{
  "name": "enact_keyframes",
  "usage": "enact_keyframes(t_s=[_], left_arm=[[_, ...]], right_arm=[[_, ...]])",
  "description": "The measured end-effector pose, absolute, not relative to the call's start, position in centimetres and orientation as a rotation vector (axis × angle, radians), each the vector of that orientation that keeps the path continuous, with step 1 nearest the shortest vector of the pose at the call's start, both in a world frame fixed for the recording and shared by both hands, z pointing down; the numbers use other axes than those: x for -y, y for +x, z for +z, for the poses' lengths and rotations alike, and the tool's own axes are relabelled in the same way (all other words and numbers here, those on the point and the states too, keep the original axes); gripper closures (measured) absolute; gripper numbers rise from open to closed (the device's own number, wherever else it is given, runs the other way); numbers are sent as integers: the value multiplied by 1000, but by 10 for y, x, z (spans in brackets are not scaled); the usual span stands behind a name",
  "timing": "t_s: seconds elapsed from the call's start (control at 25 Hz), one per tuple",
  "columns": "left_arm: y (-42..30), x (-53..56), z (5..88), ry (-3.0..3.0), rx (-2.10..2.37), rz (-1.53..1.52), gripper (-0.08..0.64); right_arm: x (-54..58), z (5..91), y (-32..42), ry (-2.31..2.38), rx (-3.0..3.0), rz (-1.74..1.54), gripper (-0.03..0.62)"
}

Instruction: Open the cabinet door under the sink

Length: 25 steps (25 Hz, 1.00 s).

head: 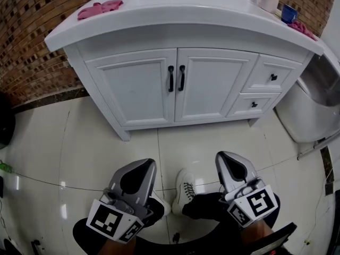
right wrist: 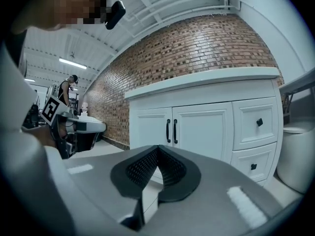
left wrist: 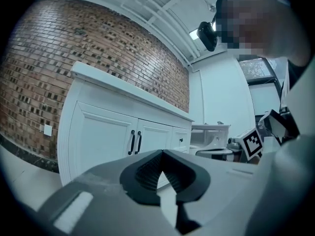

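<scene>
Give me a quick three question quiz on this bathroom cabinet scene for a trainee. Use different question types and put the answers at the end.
1. True or false: both cabinet doors under the sink are closed.
2. Multiple choice: how many drawers sit to the right of the doors? A) one B) two C) three
3. Fill in the blank: the left claw and right claw are held low over the floor, well short of the black handles, and both are ___ (open or shut).

Key: 1 true; 2 B; 3 shut, with nothing between the jaws.
</scene>
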<state>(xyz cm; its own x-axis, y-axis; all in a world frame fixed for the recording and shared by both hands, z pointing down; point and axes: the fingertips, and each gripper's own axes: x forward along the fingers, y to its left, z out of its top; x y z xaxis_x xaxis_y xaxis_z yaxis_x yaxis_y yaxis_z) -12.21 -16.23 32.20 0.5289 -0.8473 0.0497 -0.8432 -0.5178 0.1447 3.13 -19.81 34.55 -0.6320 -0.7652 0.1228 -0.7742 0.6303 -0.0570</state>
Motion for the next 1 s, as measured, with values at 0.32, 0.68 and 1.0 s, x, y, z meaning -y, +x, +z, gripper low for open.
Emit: enact_keyframes(t_s=[0.32, 0.68, 1.0], left_arm=[[-128, 202, 325, 2602, 1448, -29, 554], [-134, 233, 327, 2589, 1461, -37, 554], [-133, 250, 342, 2584, 1451, 8, 554]], right_arm=[[242, 342, 16, 1296, 2759, 147, 586], [274, 342, -1, 1267, 2758, 106, 567], [308, 358, -30, 1155, 2687, -99, 523]])
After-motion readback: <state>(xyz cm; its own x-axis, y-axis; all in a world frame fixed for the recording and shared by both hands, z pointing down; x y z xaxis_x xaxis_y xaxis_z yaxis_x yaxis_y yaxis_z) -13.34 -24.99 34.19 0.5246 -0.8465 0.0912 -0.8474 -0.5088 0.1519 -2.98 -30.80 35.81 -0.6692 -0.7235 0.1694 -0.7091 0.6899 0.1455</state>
